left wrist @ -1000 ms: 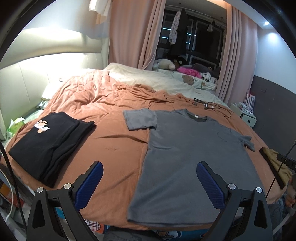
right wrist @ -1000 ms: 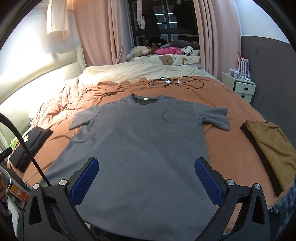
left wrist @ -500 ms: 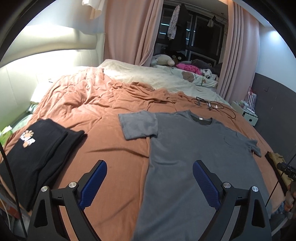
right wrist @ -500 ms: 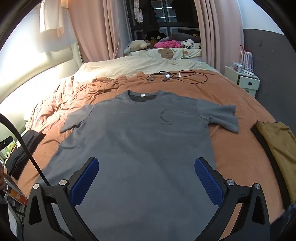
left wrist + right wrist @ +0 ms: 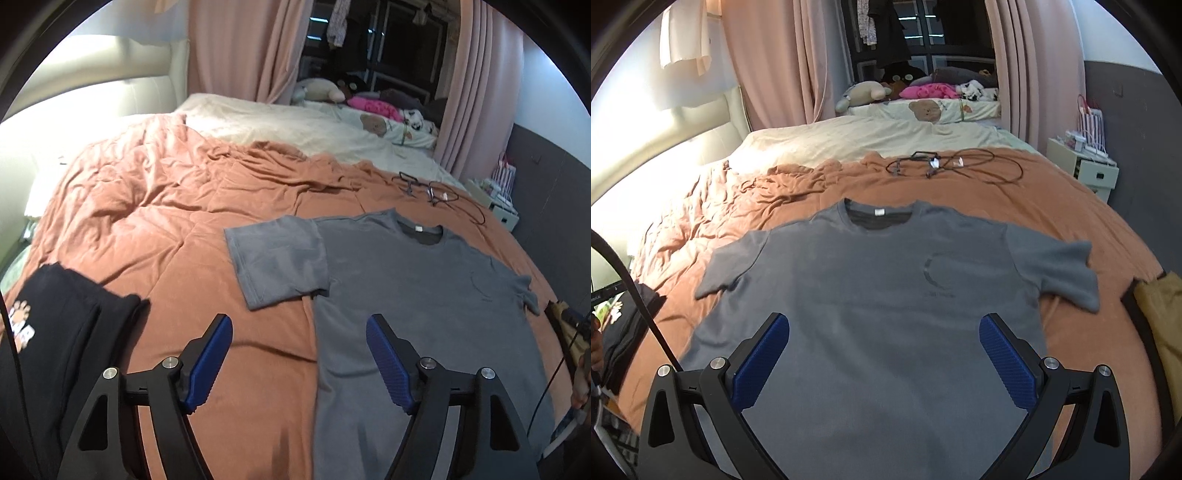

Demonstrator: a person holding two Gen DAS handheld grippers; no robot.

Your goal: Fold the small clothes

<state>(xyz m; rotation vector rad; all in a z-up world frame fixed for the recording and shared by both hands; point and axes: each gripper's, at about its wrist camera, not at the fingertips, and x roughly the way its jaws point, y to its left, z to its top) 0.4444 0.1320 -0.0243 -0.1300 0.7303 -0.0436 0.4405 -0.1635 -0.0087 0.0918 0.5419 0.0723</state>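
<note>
A grey T-shirt (image 5: 417, 295) (image 5: 886, 291) lies flat, front up, on the orange bedcover (image 5: 155, 206), neck toward the far side. My left gripper (image 5: 299, 328) hovers over the shirt's left side edge, just short of the left sleeve (image 5: 277, 262); its jaws are closing with only air between them. My right gripper (image 5: 884, 326) hangs above the middle of the shirt's body, jaws wide apart and empty. Neither gripper touches the cloth.
A folded black garment (image 5: 55, 354) with a paw print lies at the bed's left edge. A folded mustard garment (image 5: 1160, 314) sits at the right edge. Black cables (image 5: 953, 166) lie beyond the collar. A white bedside cabinet (image 5: 1082, 166) stands at the right.
Both grippers have travelled forward over the bed, toward the shirt's sleeves and collar. The left jaws have narrowed. The shirt itself has not moved.
</note>
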